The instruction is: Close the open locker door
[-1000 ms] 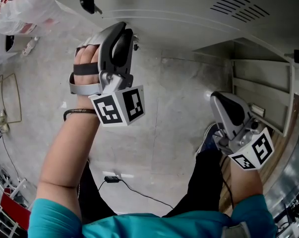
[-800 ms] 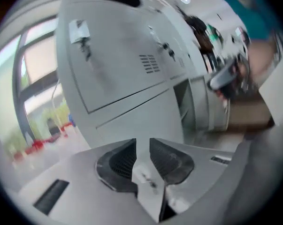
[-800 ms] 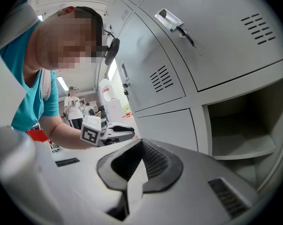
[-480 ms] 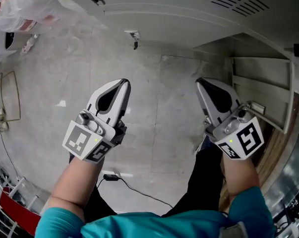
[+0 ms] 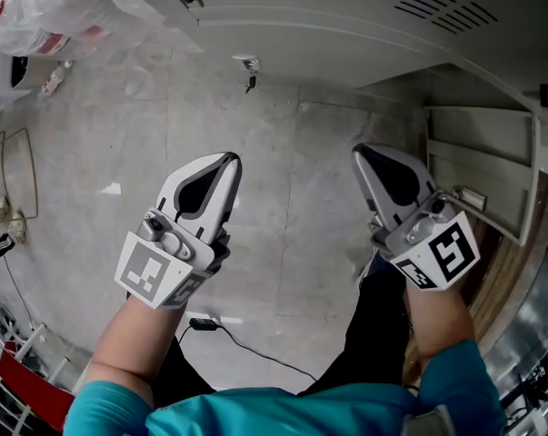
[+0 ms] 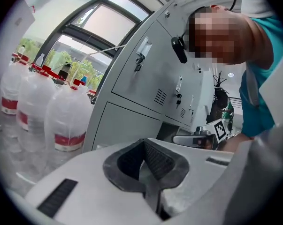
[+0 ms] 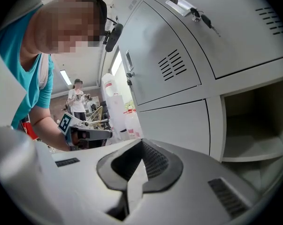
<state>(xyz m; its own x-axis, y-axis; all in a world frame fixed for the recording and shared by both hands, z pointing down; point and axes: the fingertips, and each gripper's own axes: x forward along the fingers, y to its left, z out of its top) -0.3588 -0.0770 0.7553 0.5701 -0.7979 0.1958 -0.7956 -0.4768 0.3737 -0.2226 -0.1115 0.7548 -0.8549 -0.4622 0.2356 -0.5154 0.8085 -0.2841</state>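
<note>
both grippers hang side by side in the middle of the head view, pointing toward the lockers and touching nothing. the left gripper (image 5: 226,162) has just been closing; its jaws meet with nothing between them. the right gripper (image 5: 361,154) is pressed together and empty too. the locker door (image 5: 481,166) stands swung out at the right edge, ribbed inner side showing, near the right gripper. that one looks better placed to push it, and closed jaws give a blunt tip for pushing.
</note>
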